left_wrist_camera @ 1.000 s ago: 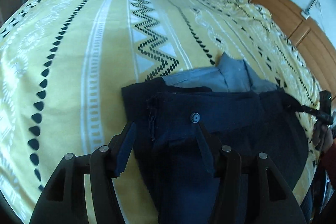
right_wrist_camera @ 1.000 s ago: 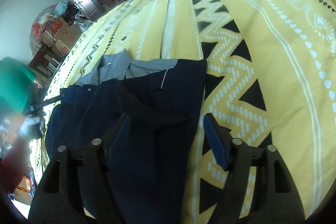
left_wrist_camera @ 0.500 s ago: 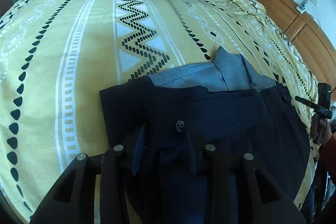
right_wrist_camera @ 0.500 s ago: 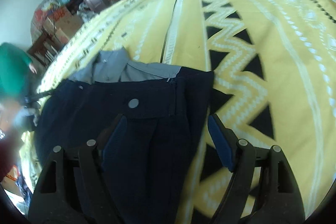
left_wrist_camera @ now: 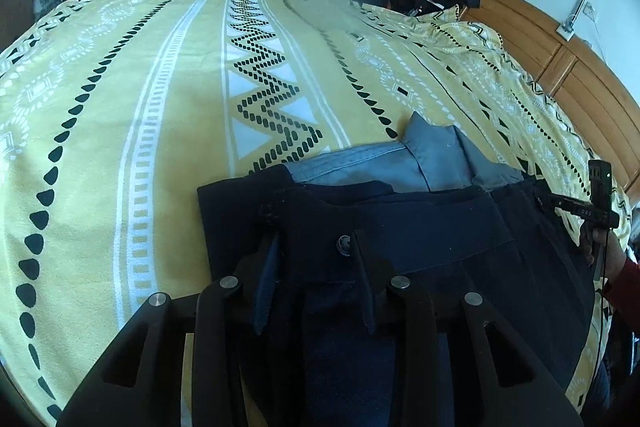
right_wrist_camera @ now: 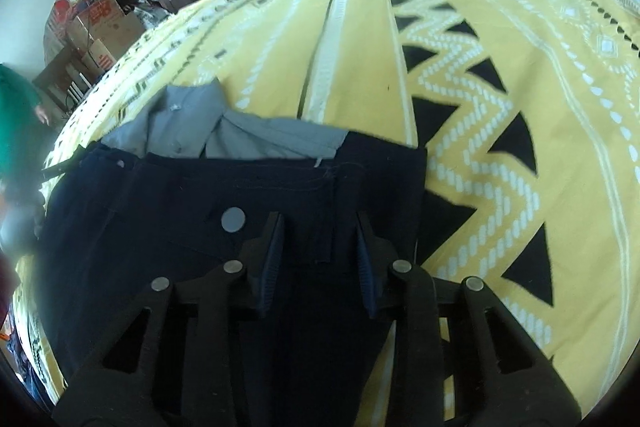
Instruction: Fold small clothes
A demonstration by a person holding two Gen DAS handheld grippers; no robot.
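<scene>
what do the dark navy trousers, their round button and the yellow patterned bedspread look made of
Dark navy trousers: matte woven cloth, possibly cotton twill; stitched seams show. Round button: smooth grey, plastic or metal, unclear. Yellow patterned bedspread: soft printed woven fabric, matte, slightly creased.

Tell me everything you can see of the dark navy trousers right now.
The trousers are dark navy woven cloth, lying flat on the yellow patterned bedspread, waistband towards the far side. A round grey button sits on the waistband. Pale grey lining shows above the waistband's far edge. The left gripper and right gripper each straddle cloth at the waistband with jaws apart, not yet closed. The legs run out of view below.
</scene>
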